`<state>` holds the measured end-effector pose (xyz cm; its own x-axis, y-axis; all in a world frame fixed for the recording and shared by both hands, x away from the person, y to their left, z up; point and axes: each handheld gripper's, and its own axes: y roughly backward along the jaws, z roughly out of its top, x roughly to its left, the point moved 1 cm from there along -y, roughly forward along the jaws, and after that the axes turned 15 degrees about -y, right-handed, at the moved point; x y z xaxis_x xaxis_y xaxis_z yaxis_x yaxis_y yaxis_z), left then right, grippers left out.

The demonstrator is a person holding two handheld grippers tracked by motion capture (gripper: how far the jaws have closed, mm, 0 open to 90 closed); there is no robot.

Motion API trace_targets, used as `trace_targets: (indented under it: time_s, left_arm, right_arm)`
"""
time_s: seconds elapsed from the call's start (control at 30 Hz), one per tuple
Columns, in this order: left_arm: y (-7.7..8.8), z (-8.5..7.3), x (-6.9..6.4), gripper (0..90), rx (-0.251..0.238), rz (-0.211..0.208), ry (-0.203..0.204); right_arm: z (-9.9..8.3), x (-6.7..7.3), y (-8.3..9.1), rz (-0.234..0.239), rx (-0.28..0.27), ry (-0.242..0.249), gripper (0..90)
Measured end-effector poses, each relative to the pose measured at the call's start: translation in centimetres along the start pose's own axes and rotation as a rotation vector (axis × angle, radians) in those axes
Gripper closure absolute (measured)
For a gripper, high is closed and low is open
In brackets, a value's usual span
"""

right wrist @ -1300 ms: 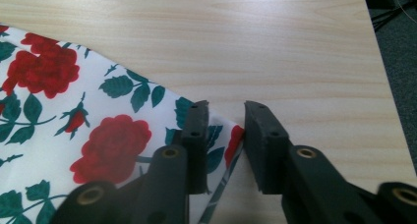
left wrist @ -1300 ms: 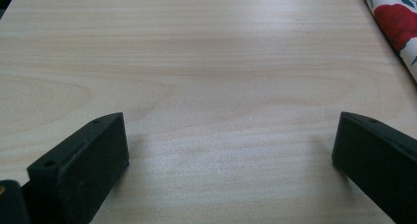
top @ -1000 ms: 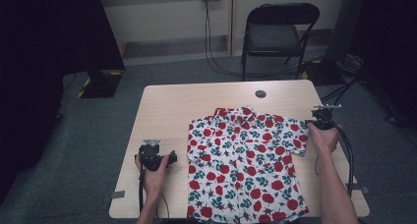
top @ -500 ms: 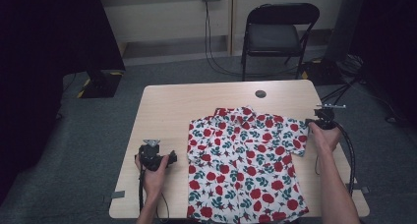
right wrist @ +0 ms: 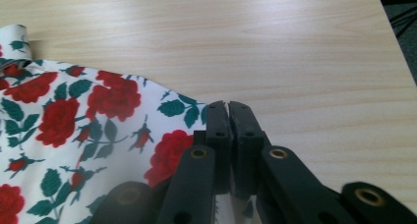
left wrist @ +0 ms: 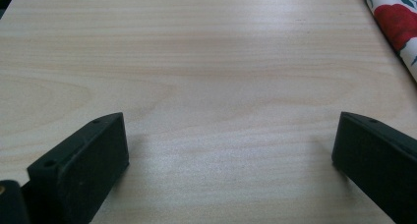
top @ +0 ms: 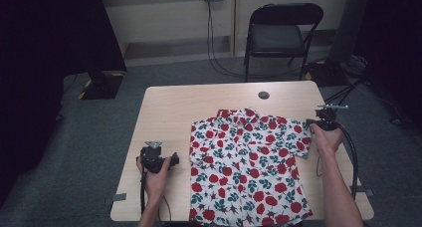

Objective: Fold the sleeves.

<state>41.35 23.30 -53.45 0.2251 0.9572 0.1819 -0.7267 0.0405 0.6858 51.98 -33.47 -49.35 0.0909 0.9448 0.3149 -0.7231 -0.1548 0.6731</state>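
Note:
A short-sleeved shirt (top: pixel 249 162) printed with red roses and green leaves lies spread flat on the pale wooden table (top: pixel 199 107), collar toward the far side. My right gripper (top: pixel 318 123) is at the shirt's right sleeve. In the right gripper view its jaws (right wrist: pixel 228 107) are pressed together over the sleeve's edge (right wrist: pixel 172 150), with cloth showing between them. My left gripper (top: pixel 154 156) rests on bare wood left of the shirt. Its fingers (left wrist: pixel 83 160) stand wide apart with nothing between them, and the shirt's edge (left wrist: pixel 393 17) is off to the right.
A dark round cable hole (top: pixel 263 94) sits in the table near its far edge. Behind the table stands a black folding chair (top: pixel 278 33). Cables run over the grey floor (top: pixel 224 67). The table's right edge (top: pixel 348 152) is close to my right hand.

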Motion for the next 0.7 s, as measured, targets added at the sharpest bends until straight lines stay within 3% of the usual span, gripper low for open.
trace_targets:
  time_s: [0.33, 0.7]
  left_arm:
    - [0.0, 0.0, 0.0, 0.0, 0.0, 0.0, 0.0]
    - [0.0, 0.0, 0.0, 0.0, 0.0, 0.0, 0.0]
  right_arm:
    - [0.3, 1.6, 0.3, 0.023, 0.002, 0.002, 88.5]
    - [0.7, 4.6, 0.7, 0.06, -0.01, 0.042, 88.6]
